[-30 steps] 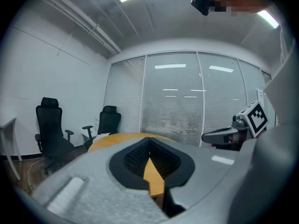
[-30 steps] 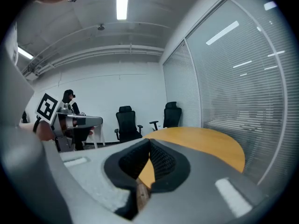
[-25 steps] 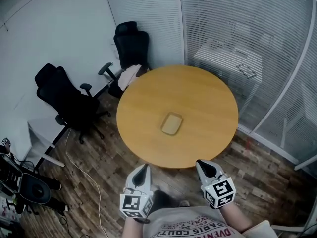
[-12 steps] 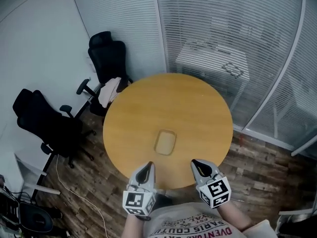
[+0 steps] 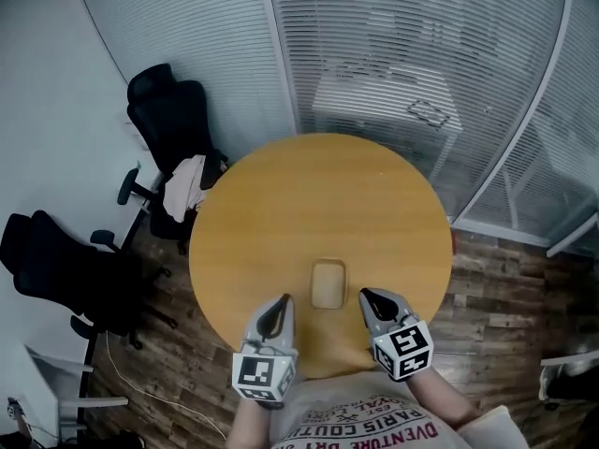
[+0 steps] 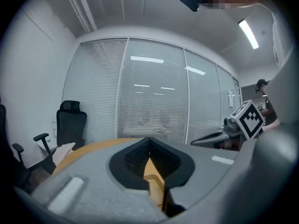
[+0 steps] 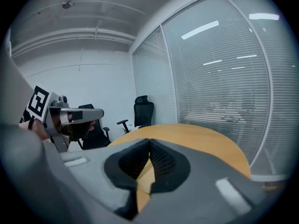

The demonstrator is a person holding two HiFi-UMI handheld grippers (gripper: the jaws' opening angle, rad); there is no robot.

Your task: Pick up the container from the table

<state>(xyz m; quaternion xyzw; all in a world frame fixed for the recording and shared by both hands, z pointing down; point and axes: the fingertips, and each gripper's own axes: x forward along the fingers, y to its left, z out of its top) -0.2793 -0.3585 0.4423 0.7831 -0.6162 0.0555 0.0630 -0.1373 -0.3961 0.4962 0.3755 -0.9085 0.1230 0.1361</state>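
Observation:
A small tan rectangular container [image 5: 328,283] with rounded corners lies flat on the round wooden table [image 5: 318,204], near its front edge. My left gripper [image 5: 282,301] hovers over the table edge just left of the container, its jaws together and holding nothing. My right gripper [image 5: 365,295] sits just right of the container, also shut and empty. Neither touches the container. In the left gripper view the jaws [image 6: 149,142] meet at their tips, with tabletop showing below. The right gripper view shows its jaws [image 7: 149,142] closed the same way.
Two black office chairs [image 5: 168,110] [image 5: 56,269] stand left of the table, one with a light cloth [image 5: 182,185] draped on it. Glass partitions with blinds [image 5: 421,45] curve behind and to the right. The floor [image 5: 505,297] is dark wood.
Both grippers have come forward from short of the table to over its front edge, now flanking the container. The table and container have shifted closer in the head view.

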